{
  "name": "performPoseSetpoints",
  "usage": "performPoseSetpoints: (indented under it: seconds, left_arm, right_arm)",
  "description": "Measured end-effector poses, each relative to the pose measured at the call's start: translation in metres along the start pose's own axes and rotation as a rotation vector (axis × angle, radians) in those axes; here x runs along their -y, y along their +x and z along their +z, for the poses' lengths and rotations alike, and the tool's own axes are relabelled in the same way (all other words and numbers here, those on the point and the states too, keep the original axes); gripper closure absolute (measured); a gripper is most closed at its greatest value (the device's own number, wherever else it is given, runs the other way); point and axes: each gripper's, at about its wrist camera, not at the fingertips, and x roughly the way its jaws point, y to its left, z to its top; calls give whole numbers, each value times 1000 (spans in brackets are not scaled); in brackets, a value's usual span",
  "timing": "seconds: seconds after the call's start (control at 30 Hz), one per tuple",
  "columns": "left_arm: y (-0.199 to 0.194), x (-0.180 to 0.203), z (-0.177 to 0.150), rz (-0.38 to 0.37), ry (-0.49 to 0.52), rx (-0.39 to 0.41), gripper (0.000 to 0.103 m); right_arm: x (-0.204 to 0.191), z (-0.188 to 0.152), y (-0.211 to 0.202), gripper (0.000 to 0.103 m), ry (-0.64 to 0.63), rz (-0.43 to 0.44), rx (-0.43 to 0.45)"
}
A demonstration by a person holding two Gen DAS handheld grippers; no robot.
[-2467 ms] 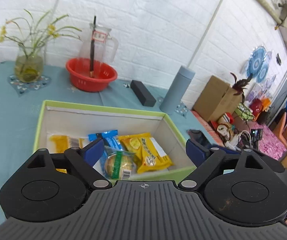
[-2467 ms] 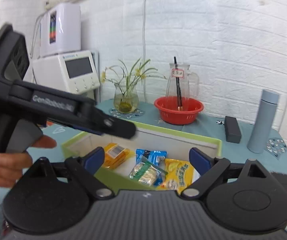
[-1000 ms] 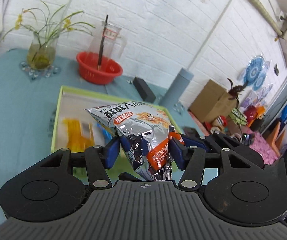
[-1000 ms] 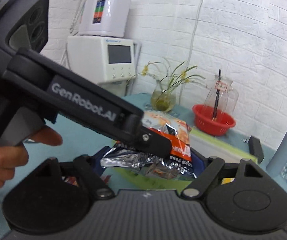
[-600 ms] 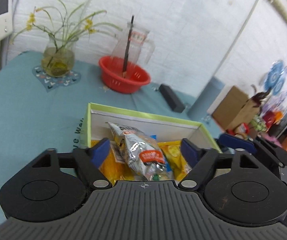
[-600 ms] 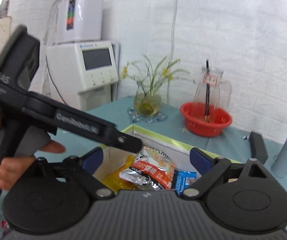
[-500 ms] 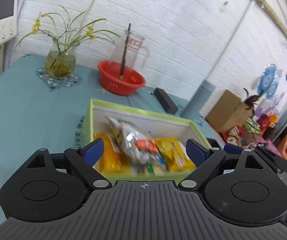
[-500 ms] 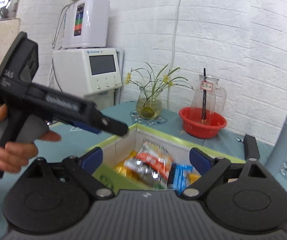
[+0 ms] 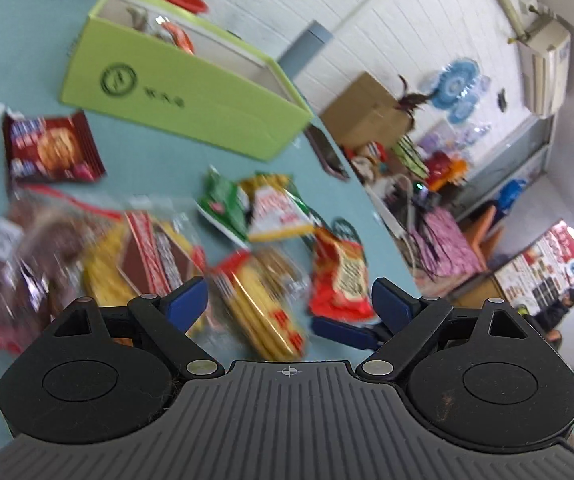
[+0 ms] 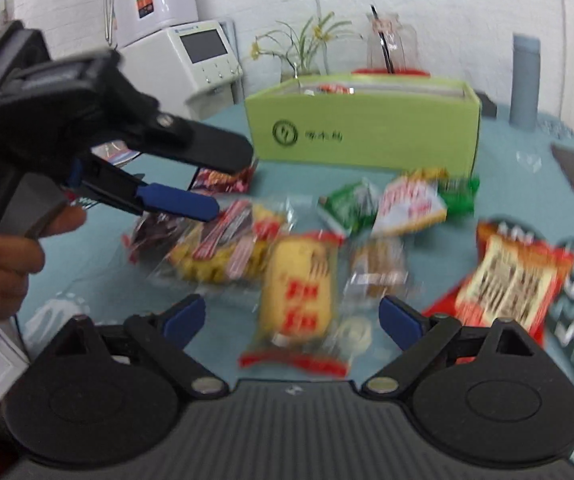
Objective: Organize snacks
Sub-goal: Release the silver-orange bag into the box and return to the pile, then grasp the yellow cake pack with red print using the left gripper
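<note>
Both frames blurred. Left gripper point(image 9: 289, 306) spread wide with nothing between its blue pads, hovering over loose snack packets on the teal-covered counter point(image 9: 19, 40). Right gripper point(image 10: 292, 318) likewise wide apart and unladen, poised above a clear-wrapped yellow cake packet with red lettering point(image 10: 297, 304), which lies flat on the cloth. Beside that, a small brown biscuit in clear wrap point(image 10: 377, 270); farther right, a red and orange crinkled chip bag point(image 10: 511, 280). Behind these, a green and white packet point(image 10: 399, 200) and, toward the left, a heap of clear bags with red and yellow contents point(image 10: 223, 248). In the left wrist view, a dark red cookie pack point(image 9: 49, 150) lying apart near the lime green cardboard box point(image 9: 175, 100). Inside the box, a silver and orange foil bag point(image 9: 175, 36) poking above the rim.
</note>
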Motion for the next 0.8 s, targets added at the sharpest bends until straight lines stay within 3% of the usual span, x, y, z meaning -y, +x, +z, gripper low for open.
performPoseSetpoints:
  seconds: [0.1, 0.23, 0.4, 0.53, 0.6, 0.67, 0.73, 0.8]
  left_arm:
    - [10, -1, -6, 66, 9, -26, 26]
    - [13, -11, -3, 19, -35, -34, 25]
    - [14, -30, 10, 59, -62, 4, 39]
    - [11, -44, 20, 106, -113, 20, 39]
    - [6, -38, 19, 147, -120, 41, 33]
    - [3, -22, 14, 114, -62, 44, 30]
    - [9, -10, 7, 71, -35, -8, 30]
    - [21, -4, 2, 82, -20, -49, 30]
  right_arm:
    - [-2, -13, 3, 10, 39, 31, -13]
    - [-6, -10, 11, 10, 3, -13, 3]
    - [7, -10, 12, 10, 78, 1, 26]
    - [8, -10, 8, 10, 90, -13, 26]
    - [7, -9, 5, 10, 92, -15, 34]
    - [5, -4, 4, 10, 80, -12, 48]
    - [2, 0, 7, 10, 56, -4, 62]
    - [0, 3, 14, 10, 37, 9, 58]
